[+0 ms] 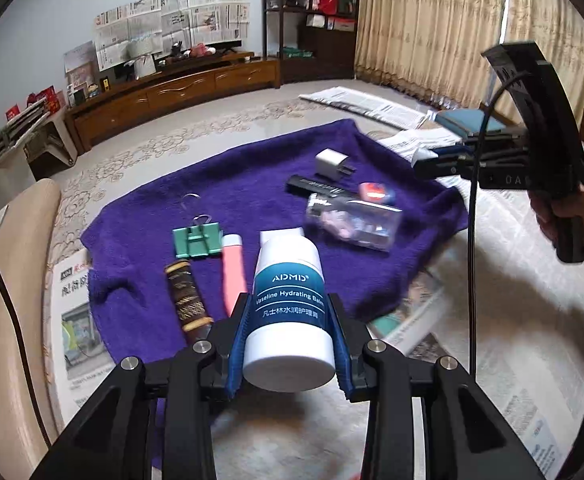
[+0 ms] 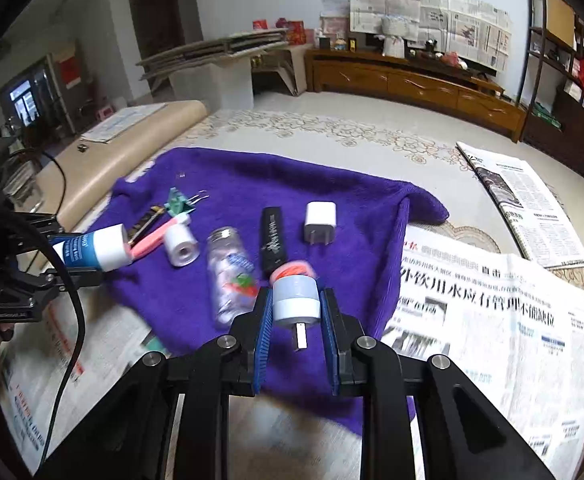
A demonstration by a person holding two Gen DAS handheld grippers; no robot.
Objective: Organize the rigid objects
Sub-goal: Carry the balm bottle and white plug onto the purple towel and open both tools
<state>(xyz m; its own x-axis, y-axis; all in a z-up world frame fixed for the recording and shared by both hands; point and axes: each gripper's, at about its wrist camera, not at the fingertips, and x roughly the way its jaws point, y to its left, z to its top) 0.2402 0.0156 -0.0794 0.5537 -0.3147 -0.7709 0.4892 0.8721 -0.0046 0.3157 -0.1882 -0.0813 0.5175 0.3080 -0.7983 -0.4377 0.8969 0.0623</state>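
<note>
In the left wrist view my left gripper (image 1: 290, 344) is shut on a white bottle (image 1: 287, 304) with a teal label, held above the purple towel (image 1: 151, 280). The right wrist view shows my right gripper (image 2: 296, 332) shut on a small grey and white plug (image 2: 296, 300), its metal prong pointing back at the camera. On the towel lie a white charger (image 2: 320, 222), a black bar (image 2: 272, 240), a clear bottle (image 2: 229, 276), a green binder clip (image 1: 197, 240), a pink tube (image 1: 232, 276), a dark patterned stick (image 1: 185, 300) and a small white cylinder (image 2: 181, 244).
Newspapers (image 2: 484, 320) cover the floor around the towel. A beige cushion (image 1: 7, 300) lies on the left. A low wooden cabinet (image 1: 171, 92) lines the far wall, with shelves (image 1: 312, 20) and curtains (image 1: 432, 28) beyond. A person's hand (image 1: 572, 216) holds the right gripper (image 1: 424, 164).
</note>
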